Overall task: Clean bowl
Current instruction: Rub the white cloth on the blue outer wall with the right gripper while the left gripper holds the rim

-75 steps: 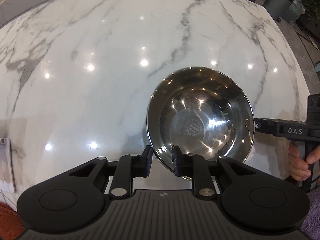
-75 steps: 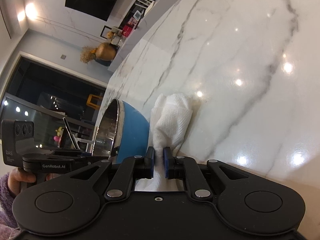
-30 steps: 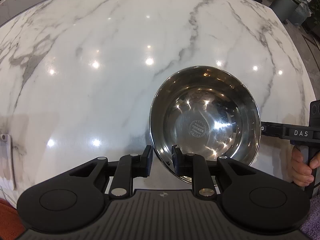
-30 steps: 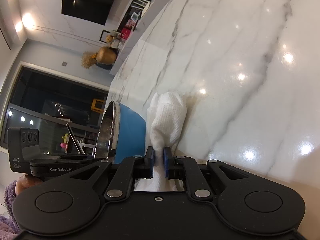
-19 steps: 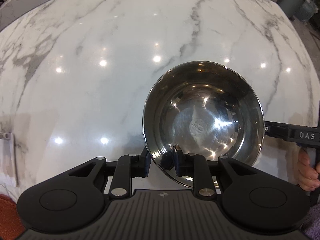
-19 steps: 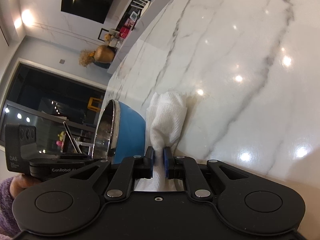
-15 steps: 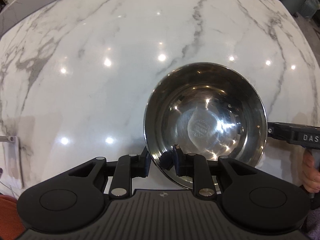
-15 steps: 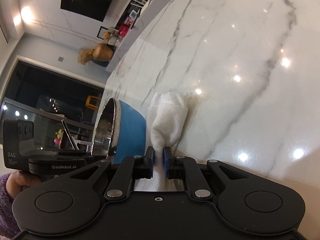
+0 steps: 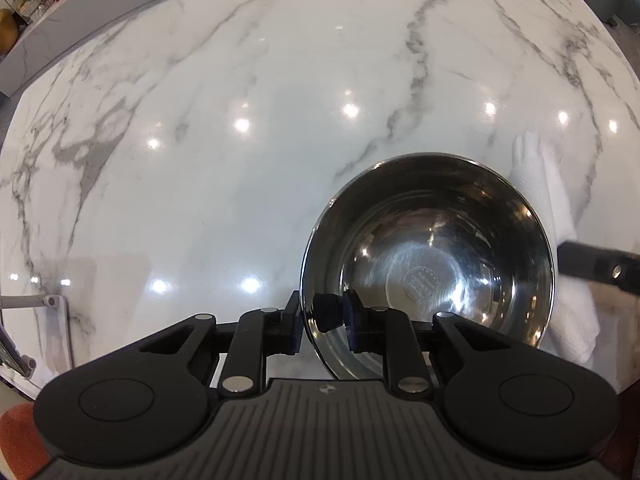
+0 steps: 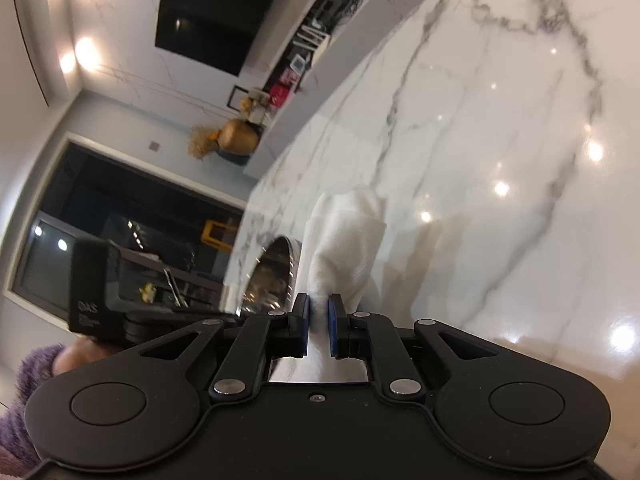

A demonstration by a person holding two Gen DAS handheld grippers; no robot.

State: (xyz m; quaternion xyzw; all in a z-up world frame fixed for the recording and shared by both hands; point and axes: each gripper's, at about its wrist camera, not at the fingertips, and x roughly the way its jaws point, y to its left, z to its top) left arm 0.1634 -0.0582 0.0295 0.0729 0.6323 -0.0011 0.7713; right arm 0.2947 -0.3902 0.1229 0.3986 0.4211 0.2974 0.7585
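**Glossy marble top, bowl pinched at rim, cloth held beside it**

Surface: white marble table (image 9: 224,184) with grey veins, highly polished; round ceiling-light reflections scattered across it in both views.

Left gripper (image 9: 322,322): pointing steeply down at the table. Jaws nearly closed, clamped on the near rim of the steel bowl (image 9: 428,256), one pad outside the wall, the other inside. Bowl interior mirror-bright, round stamp at the centre of the base. Bowl looks tipped toward the camera; whether its base touches the marble cannot be told.

Right gripper (image 10: 318,316): jaws almost fully closed on a white cloth (image 10: 344,240), which bunches out forward past the blue pads. From the left wrist view the cloth (image 9: 552,200) lies just beside the bowl's right edge, running along its outer wall, with a black finger of the right gripper crossing it.

Outward: from the right wrist view the bowl's rim (image 10: 276,276) shows just left of the cloth. A purple sleeve (image 10: 28,384) sits at lower left behind the left gripper's body.

Room: dark wall panel (image 10: 212,12) above a long counter (image 10: 320,68) carrying small items; a golden vase (image 10: 236,136) below it; dark glazed window (image 10: 120,216) at left. Pale walls, bright ceiling spots.
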